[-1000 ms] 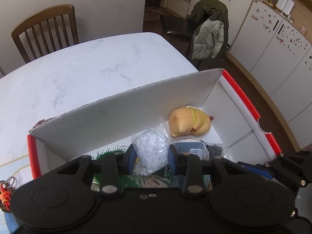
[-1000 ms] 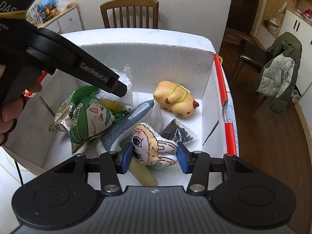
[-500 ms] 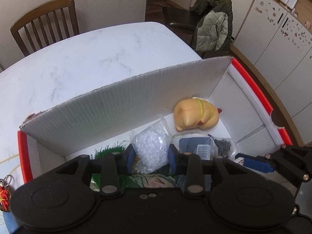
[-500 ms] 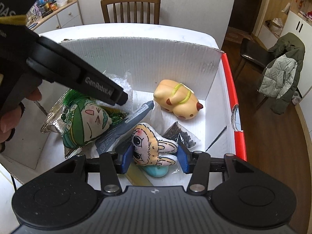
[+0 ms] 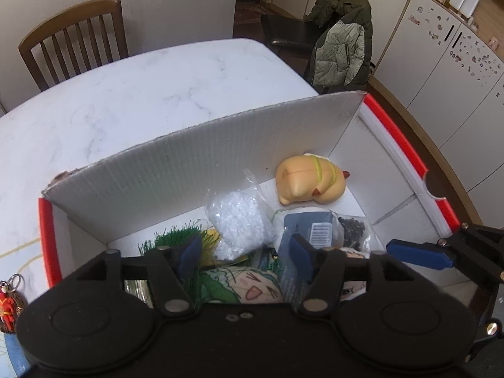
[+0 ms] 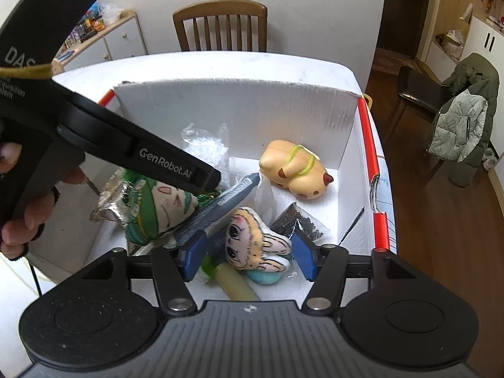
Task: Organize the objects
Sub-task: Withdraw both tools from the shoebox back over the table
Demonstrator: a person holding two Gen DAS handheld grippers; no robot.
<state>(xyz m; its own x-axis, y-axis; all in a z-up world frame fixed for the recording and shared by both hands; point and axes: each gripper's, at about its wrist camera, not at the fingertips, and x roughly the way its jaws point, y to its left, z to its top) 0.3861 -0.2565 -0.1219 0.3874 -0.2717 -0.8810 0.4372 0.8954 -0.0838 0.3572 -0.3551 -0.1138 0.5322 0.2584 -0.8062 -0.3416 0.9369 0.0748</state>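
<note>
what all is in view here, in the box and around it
box: 1, white with red edges, on the table
table: 1, white marble
squishy toy: 1, tan with yellow band, far right in box
bead bag: 1, clear with white beads, mid box
green-haired plush: 1, left in box
bunny-eared plush: 1, blond, between right claw pads
dark packet: 1, blue-grey, box centre
black-bits bag: 1, right in box
chair: 1, wooden, behind table
jacket: 1, green, on dark chair
left claw: opening, nothing pinched
right claw: opening, around plush
</note>
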